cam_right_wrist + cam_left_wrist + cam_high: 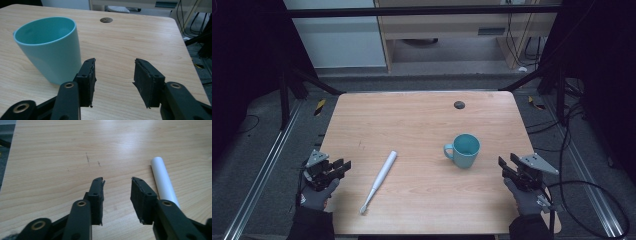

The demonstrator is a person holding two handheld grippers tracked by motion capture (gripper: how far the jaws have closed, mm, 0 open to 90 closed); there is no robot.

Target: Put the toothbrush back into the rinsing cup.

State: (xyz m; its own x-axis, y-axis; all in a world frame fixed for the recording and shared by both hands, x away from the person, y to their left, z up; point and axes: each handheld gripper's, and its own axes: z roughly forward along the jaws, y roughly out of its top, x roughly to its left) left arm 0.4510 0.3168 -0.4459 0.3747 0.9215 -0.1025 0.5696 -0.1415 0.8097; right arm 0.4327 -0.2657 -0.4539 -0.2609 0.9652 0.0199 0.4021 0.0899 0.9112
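No legible text, label, brand, number or sign appears on any surface in the high view or in either gripper view.

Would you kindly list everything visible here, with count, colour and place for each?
Toothbrush: one, white, lying left of centre, brush end toward the near edge.
Mug: one, teal, upright right of centre, handle pointing left.
Grommet: one, dark, near the far edge.
Table: one, light wood.
Left hand-held gripper: one, black, open, at the left edge.
Right hand-held gripper: one, black, open, at the right edge.
Gloved hands: two, grey, bottom corners.
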